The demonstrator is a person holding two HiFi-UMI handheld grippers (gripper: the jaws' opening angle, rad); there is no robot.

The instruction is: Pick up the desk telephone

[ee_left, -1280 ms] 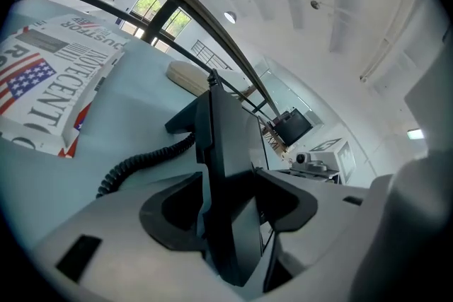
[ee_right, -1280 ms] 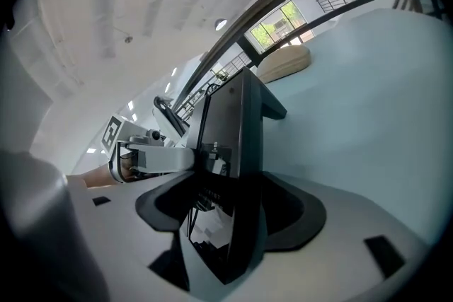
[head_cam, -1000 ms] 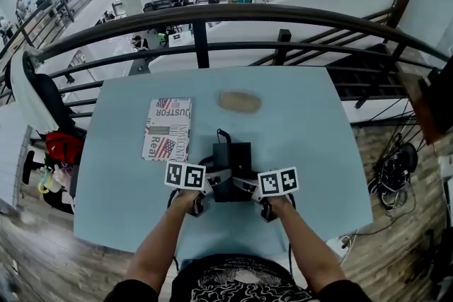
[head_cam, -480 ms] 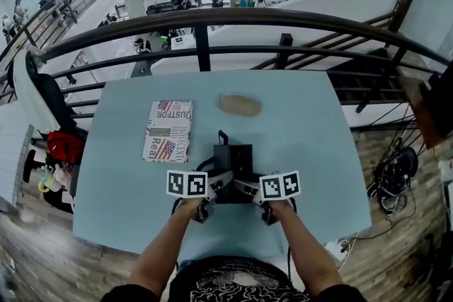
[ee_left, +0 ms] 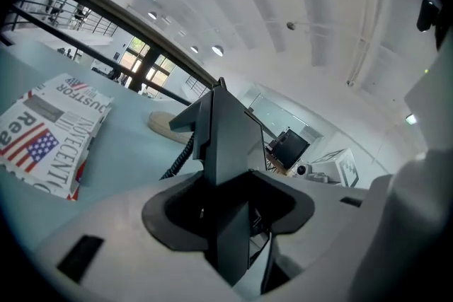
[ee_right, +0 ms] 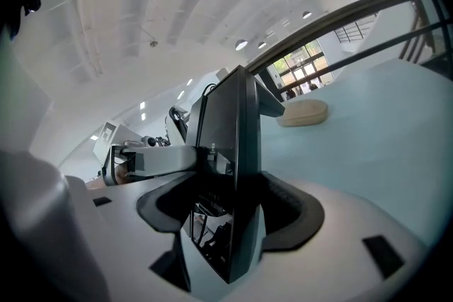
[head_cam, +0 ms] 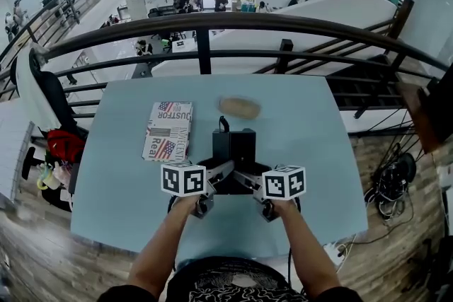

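The black desk telephone [head_cam: 233, 151] hangs above the light blue table [head_cam: 311, 145], tilted up at its far end. My left gripper [head_cam: 212, 182] is shut on its left edge and my right gripper [head_cam: 250, 183] on its right edge. In the left gripper view the telephone [ee_left: 226, 152] stands wedged between the jaws of the left gripper [ee_left: 228, 223], its coiled cord [ee_left: 179, 158] trailing down to the left. The right gripper view shows the telephone [ee_right: 230, 145] clamped the same way in the right gripper [ee_right: 230, 223], with the left gripper's jaw beyond it.
A box printed like a newspaper [head_cam: 168, 129] lies on the table left of the telephone. A tan oval pad [head_cam: 239, 107] lies behind it. A dark railing [head_cam: 212, 21] runs along the table's far side. A chair with bags [head_cam: 49, 131] stands at the left.
Both grippers have risen together with the telephone between them. It has left the table and looks larger and higher in the head view.
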